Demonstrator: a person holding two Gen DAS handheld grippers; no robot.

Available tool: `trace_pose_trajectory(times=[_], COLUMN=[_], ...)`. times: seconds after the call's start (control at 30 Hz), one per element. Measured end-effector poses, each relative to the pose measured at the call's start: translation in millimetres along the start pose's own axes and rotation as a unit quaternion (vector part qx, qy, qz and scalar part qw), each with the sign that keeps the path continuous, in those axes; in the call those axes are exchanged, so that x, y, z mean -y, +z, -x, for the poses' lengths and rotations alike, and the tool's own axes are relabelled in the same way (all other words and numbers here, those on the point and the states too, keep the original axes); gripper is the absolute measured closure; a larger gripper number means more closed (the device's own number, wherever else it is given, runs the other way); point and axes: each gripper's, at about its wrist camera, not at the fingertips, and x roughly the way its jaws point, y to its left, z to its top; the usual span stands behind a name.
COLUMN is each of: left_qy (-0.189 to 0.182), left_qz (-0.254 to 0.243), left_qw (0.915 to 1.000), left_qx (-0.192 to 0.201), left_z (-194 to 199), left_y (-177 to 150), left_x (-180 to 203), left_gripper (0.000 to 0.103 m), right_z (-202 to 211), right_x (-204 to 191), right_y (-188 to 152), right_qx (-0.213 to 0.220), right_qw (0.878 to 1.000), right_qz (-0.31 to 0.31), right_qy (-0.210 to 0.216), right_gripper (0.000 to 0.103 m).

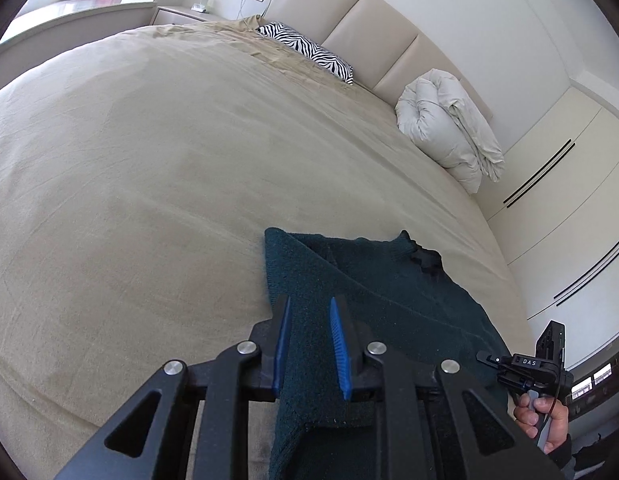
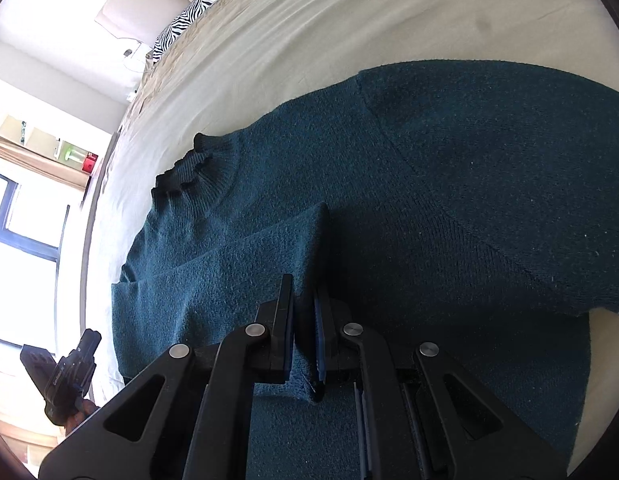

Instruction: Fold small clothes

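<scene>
Folding this dark green sweater [image 2: 449,200] is my job, and it lies flat near the side edge of the bed [image 1: 129,160], far from the headboard. My right gripper [image 2: 305,320] is squeezed almost shut on a folded-over bit of the knit, so I can carry it across the body. My left gripper [image 1: 309,344] has a strip of the cloth between its slightly parted blue fingers [image 1: 340,354], holding that side too.
</scene>
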Motion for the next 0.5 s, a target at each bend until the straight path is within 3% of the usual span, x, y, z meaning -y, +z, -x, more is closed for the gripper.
trace_pose_trajectory(times=[0.2,0.37,0.47,0.5], left_qy=[-0.021,-0.068,-0.062,-0.07], left_qz=[-0.006,0.06,0.069,0.073], left_qw=[0.9993,0.993,0.9909,0.9901], left_qx=[-0.031,-0.075,-0.097,-0.097], left_z=[-28.6,-66.2,-88.6,-91.5], left_y=[11.7,24.4,24.8,24.2], left_x=[0.8,-26.3,-39.2,-42.1], left_gripper=[0.081,0.082,0.099,0.099], right_z=[-10.2,-11.4,-10.7,-10.8], right_x=[1.1,7.7,14.4,17.4], right_y=[0.4,0.4,0.9,1.4], right_qx=[-0.007,-0.009,-0.011,-0.013], right_qw=[1.0,1.0,0.999,0.998], right_qz=[-0.004,-0.015,-0.027,-0.034], right_qy=[-0.001,0.023,0.04,0.047], right_gripper=[0.095,0.095,0.095,0.095])
